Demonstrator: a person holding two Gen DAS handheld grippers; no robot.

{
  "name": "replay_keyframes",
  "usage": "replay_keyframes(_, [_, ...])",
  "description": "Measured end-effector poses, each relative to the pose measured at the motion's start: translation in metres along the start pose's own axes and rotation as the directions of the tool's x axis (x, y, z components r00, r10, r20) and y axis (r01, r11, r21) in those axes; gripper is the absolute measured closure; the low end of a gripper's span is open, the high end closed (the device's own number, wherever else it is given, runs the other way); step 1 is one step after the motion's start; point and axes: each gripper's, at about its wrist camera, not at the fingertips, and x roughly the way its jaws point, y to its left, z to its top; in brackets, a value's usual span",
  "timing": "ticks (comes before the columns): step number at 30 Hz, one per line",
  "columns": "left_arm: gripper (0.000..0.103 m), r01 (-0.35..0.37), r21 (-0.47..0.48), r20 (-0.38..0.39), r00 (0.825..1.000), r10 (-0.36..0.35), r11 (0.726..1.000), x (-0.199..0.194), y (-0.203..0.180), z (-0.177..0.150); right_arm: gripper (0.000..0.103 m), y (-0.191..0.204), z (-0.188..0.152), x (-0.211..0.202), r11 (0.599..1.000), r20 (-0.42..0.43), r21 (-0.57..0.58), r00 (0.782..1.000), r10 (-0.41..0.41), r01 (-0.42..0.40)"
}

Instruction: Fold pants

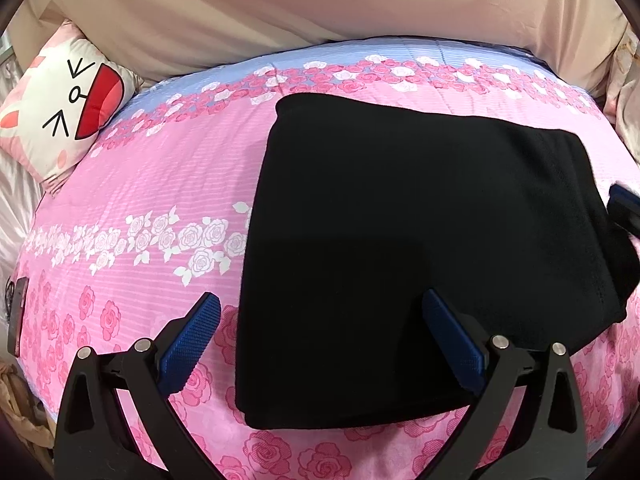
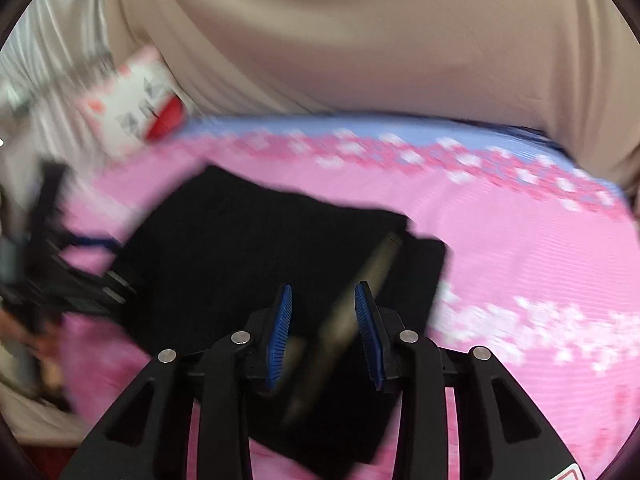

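Observation:
The black pants [image 1: 420,248] lie folded into a thick rectangle on the pink rose bedspread [image 1: 152,184]. My left gripper [image 1: 320,300] is open and empty, its fingers straddling the near left edge of the pants, a little above them. My right gripper [image 2: 324,292] is partly open with nothing between its pads, hovering over the near right part of the pants [image 2: 256,248]. The right wrist view is motion-blurred. The right gripper also shows at the right edge of the left wrist view [image 1: 624,204]. The left gripper shows blurred at the left of the right wrist view [image 2: 60,264].
A white cat-face pillow [image 1: 60,104] lies at the far left corner of the bed. A beige sheet [image 1: 320,8] hangs behind the bed. A dark flat device [image 1: 18,316] sits at the bed's left edge. The pink bedspread stretches left and right of the pants.

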Motion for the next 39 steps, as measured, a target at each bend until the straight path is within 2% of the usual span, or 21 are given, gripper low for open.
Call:
replay_keyframes(1, [0.005, 0.0, 0.002, 0.003, 1.0, 0.0, 1.0, 0.0, 0.0, 0.0, 0.069, -0.002, 0.003, 0.003, 0.999, -0.011, 0.024, 0.999, 0.048, -0.048])
replay_keyframes(2, [0.005, 0.001, 0.004, 0.004, 1.0, -0.001, 1.0, 0.0, 0.0, 0.0, 0.069, -0.004, 0.005, 0.007, 0.998, -0.019, 0.038, 0.998, 0.059, -0.058])
replay_keyframes(3, [0.005, 0.003, 0.004, 0.005, 1.0, -0.003, 1.0, 0.001, 0.0, 0.0, 0.069, -0.012, 0.005, 0.01, 0.997, -0.026, 0.066, 0.999, 0.042, -0.04])
replay_keyframes(6, [0.005, 0.009, 0.006, 0.007, 1.0, -0.009, 1.0, 0.0, 0.001, -0.001, 0.069, -0.038, -0.002, 0.004, 0.986, -0.018, 0.142, 0.997, -0.08, 0.081])
replay_keyframes(8, [0.005, 0.009, 0.009, 0.01, 1.0, -0.009, 1.0, 0.0, 0.0, -0.001, 0.069, -0.043, -0.007, 0.005, 0.971, -0.051, 0.085, 0.974, -0.219, 0.222])
replay_keyframes(9, [0.005, 0.009, 0.011, 0.013, 1.0, -0.009, 1.0, 0.0, 0.0, -0.002, 0.069, -0.042, -0.01, 0.01, 0.967, -0.073, 0.048, 0.966, -0.246, 0.25])
replay_keyframes(11, [0.005, 0.009, 0.014, 0.015, 1.0, -0.009, 1.0, 0.001, -0.001, -0.002, 0.069, -0.034, -0.014, 0.018, 0.972, -0.107, -0.007, 0.966, -0.236, 0.237])
replay_keyframes(13, [0.005, 0.008, 0.008, 0.015, 1.0, -0.008, 1.0, 0.002, 0.0, -0.002, 0.07, -0.022, -0.017, 0.022, 0.963, -0.106, -0.064, 0.958, -0.266, 0.261])
replay_keyframes(14, [0.005, 0.009, 0.005, 0.015, 1.0, -0.009, 1.0, 0.002, 0.0, -0.002, 0.07, -0.02, -0.014, 0.021, 0.974, -0.104, -0.05, 0.968, -0.226, 0.222])
replay_keyframes(16, [0.005, 0.012, -0.001, 0.014, 1.0, -0.012, 1.0, 0.002, 0.001, -0.003, 0.07, -0.026, -0.01, 0.015, 0.995, -0.08, 0.04, 0.993, -0.084, 0.087])
replay_keyframes(17, [0.005, 0.015, -0.004, 0.014, 1.0, -0.015, 1.0, 0.002, 0.001, -0.003, 0.07, -0.026, -0.007, 0.013, 0.997, -0.062, 0.079, 0.998, -0.015, 0.02])
replay_keyframes(21, [0.005, 0.028, -0.013, 0.015, 1.0, -0.028, 1.0, 0.003, 0.004, -0.004, 0.069, -0.021, -0.004, 0.024, 0.987, -0.074, 0.123, 0.991, 0.116, -0.107])
replay_keyframes(23, [0.005, 0.034, -0.018, 0.016, 0.999, -0.033, 0.999, 0.003, 0.005, -0.005, 0.069, -0.023, -0.005, 0.036, 0.982, -0.096, 0.148, 0.987, 0.128, -0.113])
replay_keyframes(25, [0.005, 0.035, -0.017, 0.017, 0.999, -0.035, 0.999, 0.003, 0.005, -0.004, 0.069, -0.025, -0.006, 0.044, 0.989, -0.122, 0.148, 0.991, 0.049, -0.03])
replay_keyframes(26, [0.005, 0.036, -0.015, 0.018, 0.999, -0.035, 0.999, 0.003, 0.005, -0.005, 0.069, -0.025, -0.008, 0.045, 0.988, -0.125, 0.151, 0.991, 0.053, -0.034])
replay_keyframes(29, [0.005, 0.03, -0.014, 0.022, 0.999, -0.03, 0.999, 0.003, 0.005, -0.005, 0.066, -0.032, -0.007, 0.057, 0.971, -0.13, 0.21, 0.981, 0.147, -0.118])
replay_keyframes(31, [0.005, 0.027, -0.019, 0.018, 0.999, -0.027, 0.999, 0.002, 0.004, -0.004, 0.075, -0.035, -0.005, 0.062, 0.963, -0.125, 0.226, 0.975, 0.181, -0.15])
replay_keyframes(32, [0.005, 0.026, -0.02, 0.015, 1.0, -0.026, 0.999, 0.002, 0.004, -0.004, 0.093, -0.034, -0.004, 0.061, 0.956, -0.119, 0.233, 0.971, 0.208, -0.177])
replay_keyframes(37, [0.005, 0.029, -0.009, 0.009, 1.0, -0.029, 1.0, -0.001, 0.003, -0.001, 0.095, -0.027, 0.008, 0.023, 0.948, 0.003, 0.231, 0.975, 0.223, -0.217])
replay_keyframes(39, [0.005, 0.04, -0.004, 0.016, 0.999, -0.04, 0.999, -0.004, 0.002, -0.001, 0.095, -0.028, 0.007, 0.016, 0.953, 0.015, 0.229, 0.98, 0.198, -0.196])
